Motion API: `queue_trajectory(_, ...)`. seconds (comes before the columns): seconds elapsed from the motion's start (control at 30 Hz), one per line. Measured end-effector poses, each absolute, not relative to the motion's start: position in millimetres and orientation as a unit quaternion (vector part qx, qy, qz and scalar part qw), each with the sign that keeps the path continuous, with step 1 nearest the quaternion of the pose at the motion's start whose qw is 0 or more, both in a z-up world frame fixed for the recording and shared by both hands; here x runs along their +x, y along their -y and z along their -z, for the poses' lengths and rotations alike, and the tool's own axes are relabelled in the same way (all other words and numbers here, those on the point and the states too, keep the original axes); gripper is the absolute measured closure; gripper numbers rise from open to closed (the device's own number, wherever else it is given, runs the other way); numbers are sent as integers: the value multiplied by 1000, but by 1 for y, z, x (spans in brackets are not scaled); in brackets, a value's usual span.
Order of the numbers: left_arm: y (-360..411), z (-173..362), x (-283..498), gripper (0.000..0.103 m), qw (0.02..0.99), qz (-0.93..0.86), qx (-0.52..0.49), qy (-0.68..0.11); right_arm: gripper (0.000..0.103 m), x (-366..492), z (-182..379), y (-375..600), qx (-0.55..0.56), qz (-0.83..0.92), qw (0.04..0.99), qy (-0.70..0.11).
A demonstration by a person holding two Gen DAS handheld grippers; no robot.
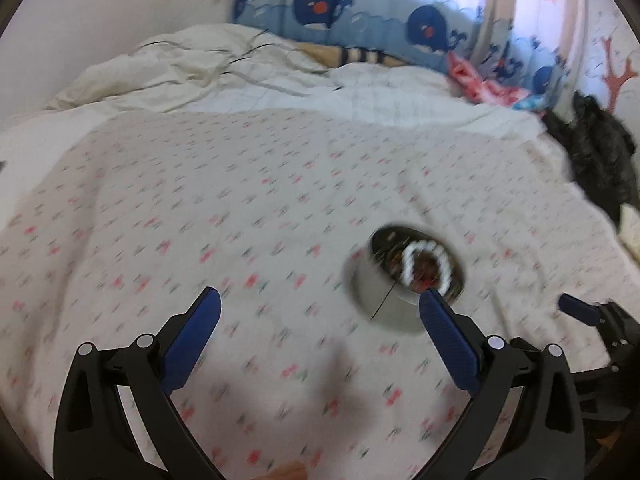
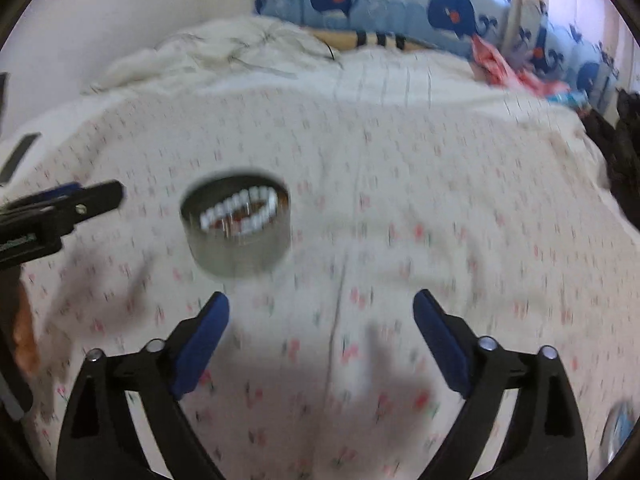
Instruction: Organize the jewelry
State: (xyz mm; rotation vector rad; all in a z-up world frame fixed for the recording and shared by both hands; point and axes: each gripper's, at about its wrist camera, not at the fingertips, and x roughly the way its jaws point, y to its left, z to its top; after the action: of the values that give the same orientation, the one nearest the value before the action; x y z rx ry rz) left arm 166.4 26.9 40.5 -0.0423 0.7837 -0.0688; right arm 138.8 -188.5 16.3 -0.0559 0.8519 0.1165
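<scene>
While both views are smeared by blur, the main items can be listed.

Left wrist view:
- Left gripper [image 1: 320, 304]: jaws wide apart, nothing between them, above the bedspread [image 1: 200, 208].
- Tin [image 1: 404, 280]: round, metal-looking, open-topped, at about 2 o'clock from the gripper's middle, standing on the bedspread. The right fingertip overlaps its near wall in the picture; contact cannot be told.
- Beads [image 1: 426, 266]: a white ring lying inside the tin over darker, reddish pieces too blurred to name.
- Right gripper [image 1: 592, 316]: enters at 3 o'clock, just beside the tin's far side.
- Backdrop: rumpled quilt [image 1: 180, 68] at 11 o'clock, whale curtain [image 1: 360, 12] at 12, a dark heap [image 1: 600, 160] at 2.

Right wrist view:
- Right gripper [image 2: 320, 320]: jaws likewise spread, empty.
- Tin [image 2: 238, 224]: at 11 o'clock, apart from both fingers, beads [image 2: 240, 212] showing within.
- Left gripper [image 2: 80, 204]: comes in at 9 o'clock, its tip near the tin's wall, not seen touching.
- Bedspread [image 2: 440, 200]: no loose jewelry can be made out on it, though blur may hide small pieces.

Progress, as judged: the jewelry seen already lies in the tin, so the gathering looks largely done. What may be left is a lid or putting the tin away; no lid is visible.
</scene>
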Motion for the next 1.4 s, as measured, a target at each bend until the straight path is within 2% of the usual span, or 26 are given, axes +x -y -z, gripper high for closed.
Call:
queue_trajectory(0.1,-28,-32,154,7,916,18,-38,-398,9,137,-13,184,-18,-58,905,-421)
queue_trajectory(0.27,-14,-35,153,7,918,28,4,-397,8,139,-18,187,-4,-52,907,-418)
queue_trajectory(1.4,-11,-23,160,7,910,32,10,-414,8,144,-11,188,-11,-44,909,-415)
